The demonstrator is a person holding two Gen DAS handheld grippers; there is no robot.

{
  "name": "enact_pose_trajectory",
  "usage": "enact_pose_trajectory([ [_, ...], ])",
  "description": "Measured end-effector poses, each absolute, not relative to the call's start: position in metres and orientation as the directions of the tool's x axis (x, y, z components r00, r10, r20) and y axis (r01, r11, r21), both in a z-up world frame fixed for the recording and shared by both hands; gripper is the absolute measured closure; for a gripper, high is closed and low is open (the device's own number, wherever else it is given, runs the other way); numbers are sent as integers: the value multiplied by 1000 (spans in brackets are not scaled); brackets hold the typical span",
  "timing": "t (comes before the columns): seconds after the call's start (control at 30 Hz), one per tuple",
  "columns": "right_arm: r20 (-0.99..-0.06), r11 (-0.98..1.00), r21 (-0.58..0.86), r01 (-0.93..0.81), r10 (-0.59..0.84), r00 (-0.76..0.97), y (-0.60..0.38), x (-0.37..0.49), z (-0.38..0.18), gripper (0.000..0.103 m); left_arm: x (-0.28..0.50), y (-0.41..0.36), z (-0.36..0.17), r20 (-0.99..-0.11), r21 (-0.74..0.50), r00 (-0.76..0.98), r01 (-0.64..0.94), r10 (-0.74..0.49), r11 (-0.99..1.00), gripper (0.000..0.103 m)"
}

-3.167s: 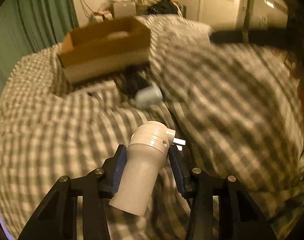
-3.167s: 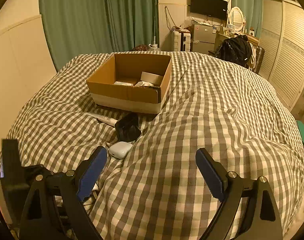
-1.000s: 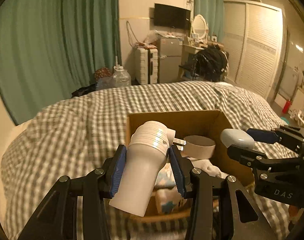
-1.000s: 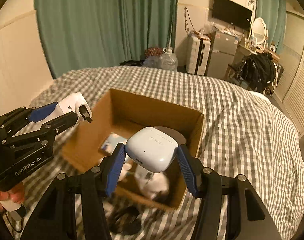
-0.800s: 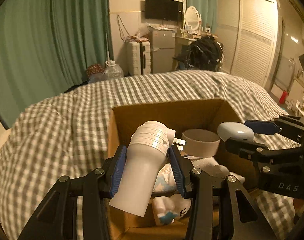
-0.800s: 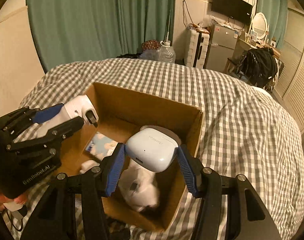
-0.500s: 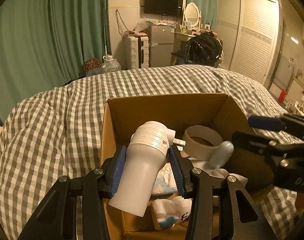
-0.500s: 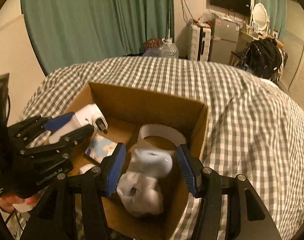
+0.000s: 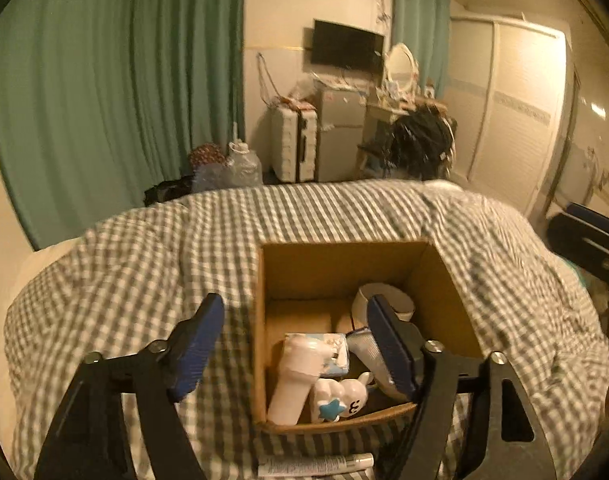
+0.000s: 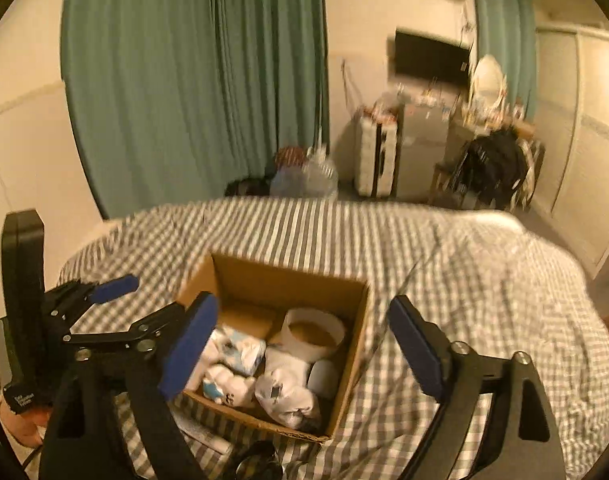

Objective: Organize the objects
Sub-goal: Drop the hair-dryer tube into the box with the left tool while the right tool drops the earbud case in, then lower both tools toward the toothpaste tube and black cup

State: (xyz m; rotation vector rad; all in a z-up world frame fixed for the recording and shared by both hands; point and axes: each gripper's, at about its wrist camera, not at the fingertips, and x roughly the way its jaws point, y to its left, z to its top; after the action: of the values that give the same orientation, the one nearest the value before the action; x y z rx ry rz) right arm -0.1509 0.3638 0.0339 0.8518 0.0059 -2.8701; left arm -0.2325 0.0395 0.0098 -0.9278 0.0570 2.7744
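So both drops look done and this is the let-go-and-clear-out bit. The left gripper (image 9: 294,340) has its jaws opening, spread wide with nothing between the pads; same for the right gripper (image 10: 300,340), jaws opening and empty.

Using the cardboard box (image 9: 444,280) on the checked duvet (image 9: 144,264) as the landmark: the white hair dryer (image 9: 294,380) lies inside it against the left wall, nozzle end toward the near wall. The white earbuds case (image 10: 324,376) sits inside by the right wall, just in front of the tape roll (image 10: 314,330). A tissue pack (image 9: 328,352) and a small white plush (image 9: 340,396) are in there too.

My take on doing this step well: keep the jaws wide while lifting straight away from the box so a pad doesn't snag the rim or drag the dryer back out. A white tube (image 9: 316,464) lies outside, just in front of the near wall, probably next.
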Motion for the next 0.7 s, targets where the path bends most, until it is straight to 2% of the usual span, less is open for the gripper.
enact_pose_trajectory([
  [0.1,-480,-992,16,127,-119,-869,362,-127,53,6,-216,26,24,-569,-42,-804,-180,172,-983,10],
  [0.2,-469,-993,-7,119,-102,-878,357,-111,59,5,-199,15,27,-562,-25,-814,-158,145,-987,7],
  [0.47,-551,-990,22,138,-128,-825,347,-94,28,5,-176,2,3,-604,24,-793,-113,75,-993,6],
  [0.7,-644,-991,-15,131,-91,-760,336,-96,-39,5,-170,9,-48,-660,55,-751,-98,38,-994,4],
])
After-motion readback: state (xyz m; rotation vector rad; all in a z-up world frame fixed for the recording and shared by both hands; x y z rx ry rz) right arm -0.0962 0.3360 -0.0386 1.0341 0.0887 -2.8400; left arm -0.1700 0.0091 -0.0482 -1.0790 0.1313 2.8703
